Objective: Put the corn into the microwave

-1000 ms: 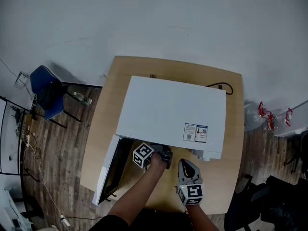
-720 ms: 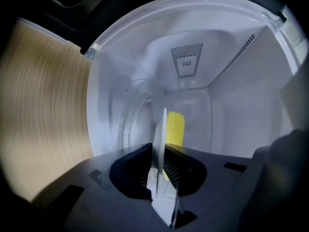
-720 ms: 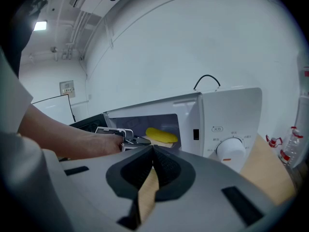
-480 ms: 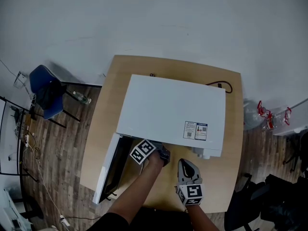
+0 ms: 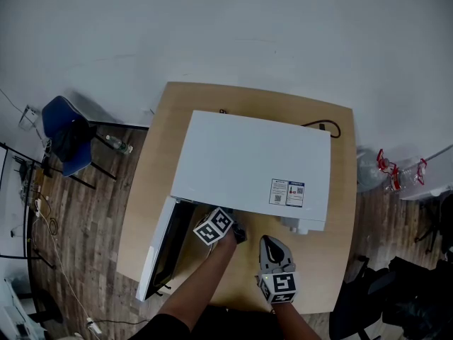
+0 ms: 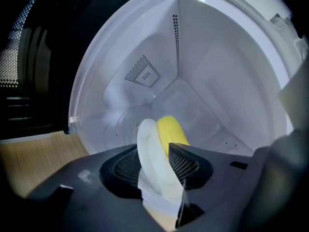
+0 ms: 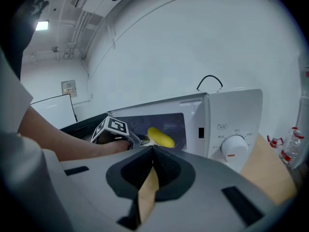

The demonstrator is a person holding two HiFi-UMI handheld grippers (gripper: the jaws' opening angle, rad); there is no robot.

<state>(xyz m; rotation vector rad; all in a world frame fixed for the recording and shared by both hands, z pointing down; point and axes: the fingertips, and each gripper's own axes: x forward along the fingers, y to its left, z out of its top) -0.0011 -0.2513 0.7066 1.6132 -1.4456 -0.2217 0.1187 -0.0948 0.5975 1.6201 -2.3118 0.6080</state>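
Left gripper [image 6: 157, 164] jaws opening round plate [image 6: 147, 139] (corn [image 6: 171, 132] half-hidden).

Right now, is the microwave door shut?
No, the microwave door stands swung open at the left, and the corn shows inside the oven.

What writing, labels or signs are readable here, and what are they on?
None reads clearly.
Sticker on the microwave top: print too small.
Label above the dial: blurred, unreadable.
Wall notice: too small.
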